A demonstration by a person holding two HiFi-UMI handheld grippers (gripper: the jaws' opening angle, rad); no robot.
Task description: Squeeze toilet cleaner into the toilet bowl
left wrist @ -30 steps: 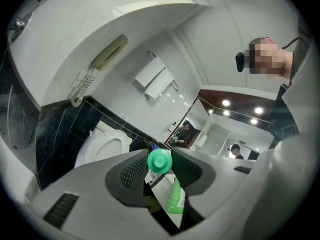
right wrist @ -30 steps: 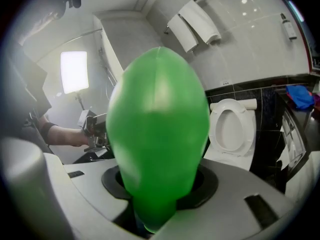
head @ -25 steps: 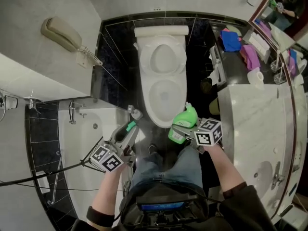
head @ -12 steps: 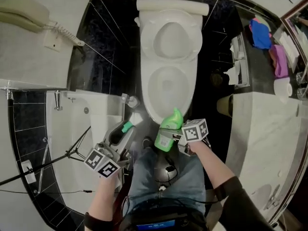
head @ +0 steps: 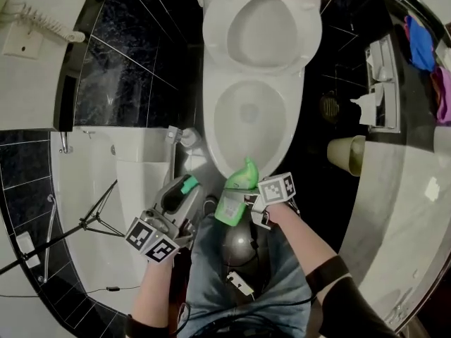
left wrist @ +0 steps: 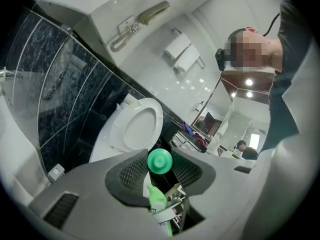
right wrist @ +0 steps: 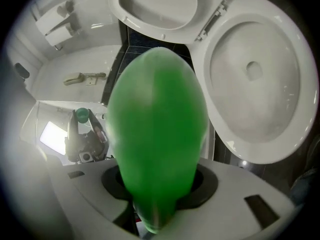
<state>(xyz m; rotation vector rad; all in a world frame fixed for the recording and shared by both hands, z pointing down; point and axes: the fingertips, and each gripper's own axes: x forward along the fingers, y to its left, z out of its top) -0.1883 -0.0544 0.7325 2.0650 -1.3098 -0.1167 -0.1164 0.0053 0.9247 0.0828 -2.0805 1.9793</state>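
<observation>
The white toilet stands with lid and seat raised, its bowl point(head: 250, 118) point(right wrist: 255, 84) open ahead of me. My right gripper point(head: 243, 194) point(right wrist: 160, 184) is shut on a green toilet-cleaner bottle point(head: 236, 189) point(right wrist: 157, 129). The bottle's bent nozzle points over the bowl's front rim and carries no cap. My left gripper point(head: 187, 186) point(left wrist: 160, 165) is shut on the small green cap point(head: 189, 184) point(left wrist: 160, 160), left of the bowl's front. The right gripper view shows the left gripper with the cap point(right wrist: 81, 115). The bottle point(left wrist: 157, 199) also appears low in the left gripper view.
A bathtub point(head: 127, 210) with a tripod leg point(head: 84, 224) lies on the left. A tan bin point(head: 345, 153) and a marble counter point(head: 416, 210) are on the right. A small fitting point(head: 184, 138) sits by the toilet base. My knees point(head: 232, 259) are just behind the grippers.
Both grippers have sunk toward the toilet, which now looks larger and nearer. The bottle has rolled, and its nozzle now points at the bowl's front rim. The cap stays in the left gripper.
</observation>
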